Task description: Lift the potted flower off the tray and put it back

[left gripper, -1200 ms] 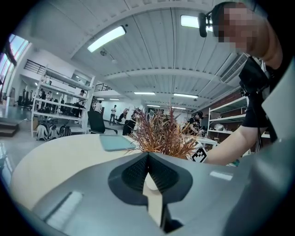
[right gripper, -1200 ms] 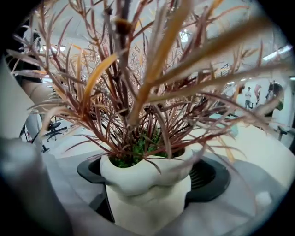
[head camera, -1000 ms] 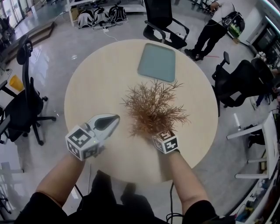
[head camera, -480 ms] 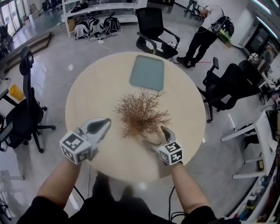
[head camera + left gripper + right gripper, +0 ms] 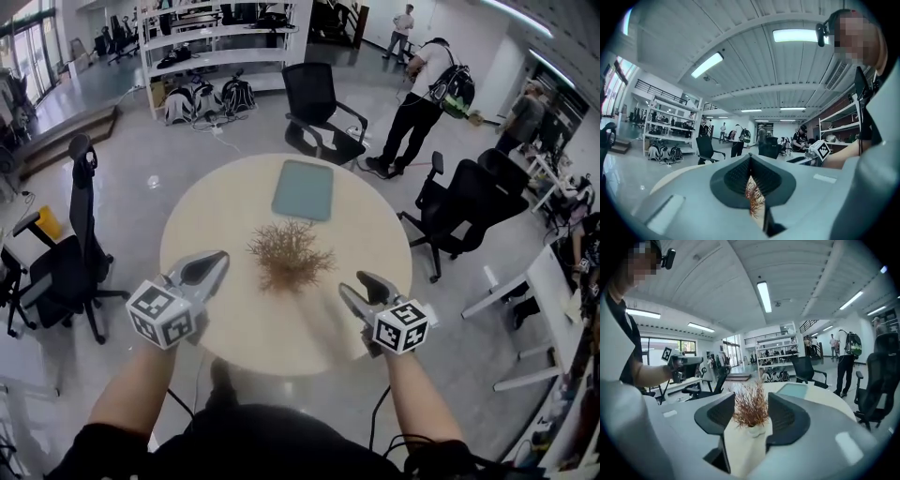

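bushy brown potted flower in white pot (image 5: 289,255): far-left of my right gripper (image 5: 351,281), far-right of left gripper (image 5: 221,257), about equally near. right jaws half-open, just been closing, empty; left together, empty

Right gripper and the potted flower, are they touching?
Apart. Head view shows bare table between the right gripper and the potted flower. The jaws have just been closing on nothing.

Potted flower (image 5: 289,255) stands alone at the middle of the table (image 5: 211,230); bare top open on both its sides. Tray (image 5: 303,189) lies flat beyond, apart. Office chairs (image 5: 317,108) stand off the far rim.
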The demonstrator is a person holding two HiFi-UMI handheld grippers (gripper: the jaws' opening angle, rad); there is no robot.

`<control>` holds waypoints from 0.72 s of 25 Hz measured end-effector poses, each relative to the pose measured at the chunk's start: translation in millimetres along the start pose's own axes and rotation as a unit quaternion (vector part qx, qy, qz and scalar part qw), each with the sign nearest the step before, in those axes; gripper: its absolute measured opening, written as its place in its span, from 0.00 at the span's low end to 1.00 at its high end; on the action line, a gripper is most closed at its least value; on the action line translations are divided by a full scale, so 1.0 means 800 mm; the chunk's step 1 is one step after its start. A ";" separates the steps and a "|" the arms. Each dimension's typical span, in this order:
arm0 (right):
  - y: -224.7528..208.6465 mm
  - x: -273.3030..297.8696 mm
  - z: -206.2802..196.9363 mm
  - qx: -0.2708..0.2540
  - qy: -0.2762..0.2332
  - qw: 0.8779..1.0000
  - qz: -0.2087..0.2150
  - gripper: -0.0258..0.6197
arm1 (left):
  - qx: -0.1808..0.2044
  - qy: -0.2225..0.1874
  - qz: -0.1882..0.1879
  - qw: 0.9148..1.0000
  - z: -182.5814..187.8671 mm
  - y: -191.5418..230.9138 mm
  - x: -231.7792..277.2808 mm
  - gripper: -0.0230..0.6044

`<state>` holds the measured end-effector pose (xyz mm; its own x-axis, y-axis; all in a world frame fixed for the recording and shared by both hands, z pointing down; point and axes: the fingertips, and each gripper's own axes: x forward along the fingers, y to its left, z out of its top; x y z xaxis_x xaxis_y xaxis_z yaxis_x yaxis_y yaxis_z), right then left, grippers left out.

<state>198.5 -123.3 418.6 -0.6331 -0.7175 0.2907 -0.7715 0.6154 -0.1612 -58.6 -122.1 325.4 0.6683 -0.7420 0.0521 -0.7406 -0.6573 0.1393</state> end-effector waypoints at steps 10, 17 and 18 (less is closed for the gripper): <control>0.095 -0.058 0.147 -0.008 -0.061 0.998 0.003 0.06 | -0.017 -0.035 -0.007 0.999 0.090 -0.010 -0.062 0.03; 0.118 -0.067 0.190 -0.014 -0.099 0.995 -0.011 0.06 | -0.046 -0.035 -0.047 0.997 0.089 -0.007 -0.068 0.03; 0.118 -0.065 0.193 -0.015 -0.099 0.995 -0.011 0.06 | -0.044 -0.037 -0.049 0.997 0.091 -0.004 -0.067 0.03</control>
<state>148.7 -77.8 242.6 -0.6176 -0.7798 0.1026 -0.7856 0.6053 -0.1286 -96.8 -89.6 249.7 0.7274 -0.6852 -0.0387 -0.6614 -0.7149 0.2269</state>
